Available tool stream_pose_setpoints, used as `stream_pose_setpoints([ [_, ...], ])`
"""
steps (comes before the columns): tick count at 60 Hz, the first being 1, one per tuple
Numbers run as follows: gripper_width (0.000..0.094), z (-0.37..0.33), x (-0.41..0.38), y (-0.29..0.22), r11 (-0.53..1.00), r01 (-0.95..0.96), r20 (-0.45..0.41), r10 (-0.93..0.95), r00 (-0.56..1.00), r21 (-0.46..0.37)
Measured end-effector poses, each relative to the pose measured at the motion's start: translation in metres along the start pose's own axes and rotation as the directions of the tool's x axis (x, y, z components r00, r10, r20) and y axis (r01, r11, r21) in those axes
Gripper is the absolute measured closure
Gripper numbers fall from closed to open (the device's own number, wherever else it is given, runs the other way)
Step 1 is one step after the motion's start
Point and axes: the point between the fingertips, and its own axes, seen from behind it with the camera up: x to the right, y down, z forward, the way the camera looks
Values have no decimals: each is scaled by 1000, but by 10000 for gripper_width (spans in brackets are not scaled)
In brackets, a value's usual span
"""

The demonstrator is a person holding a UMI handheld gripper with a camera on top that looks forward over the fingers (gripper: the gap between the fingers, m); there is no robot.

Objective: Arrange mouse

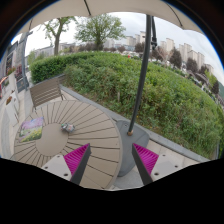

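Observation:
A small grey mouse (pixel 68 128) lies on a round slatted wooden table (pixel 90 130), well beyond my fingers and to the left of them. A flat greenish pad (pixel 33 132) lies on the table further left. My gripper (pixel 111 162) hovers over the near edge of the table. Its fingers, with magenta pads (pixel 76 157), are wide apart with nothing between them.
A dark parasol pole (pixel 144 70) rises from a grey base (pixel 132 134) just right of the table. A wooden chair (pixel 45 93) stands behind the table. A green hedge (pixel 150 85) and grass lie beyond, with buildings far off.

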Motion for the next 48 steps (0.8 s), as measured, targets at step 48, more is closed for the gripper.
stream_pose_setpoints([
  [48, 84, 36, -177, 25, 989, 131, 300, -145, 943, 68],
])
